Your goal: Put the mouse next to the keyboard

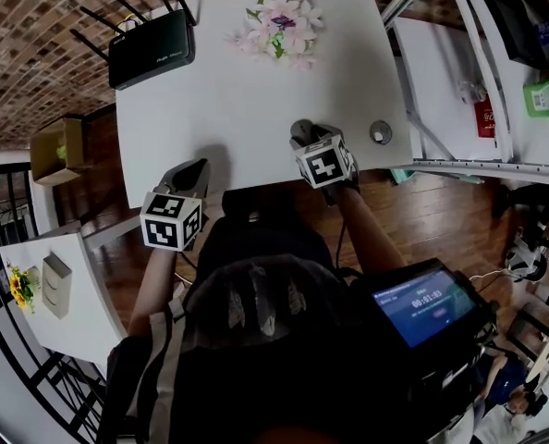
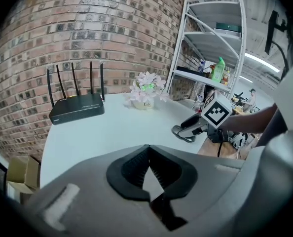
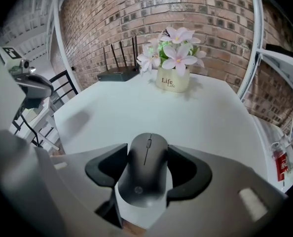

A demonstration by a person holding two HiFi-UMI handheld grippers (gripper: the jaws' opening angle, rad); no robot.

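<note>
Fingers (image 3: 187,174) of my right gripper (image 3: 147,172) were partly closed, their dark pads pressed against both flanks of the matte black wireless mouse (image 3: 146,158), which sat nose-forward between them at the near edge of the white rectangular table (image 1: 247,91). My left gripper (image 2: 147,176) had its jaws drawn together at the tips with nothing between them, and it hovered over the table's near left part. I judged the step to be the grasp itself, done or nearly so, with the carry yet to come. That next move called for a keyboard to set the mouse beside, and none showed in any view. On the table I could see only the black router with four upright antennas (image 1: 151,48), the cream pot of pale pink flowers (image 3: 172,79) and a small grey round object (image 1: 380,132) that I could not identify. Whether the mouse was lifted or resting on the tabletop was hard to tell; it looked perhaps just clear of it. From the head view my own helmet and body blocked the near foreground.
</note>
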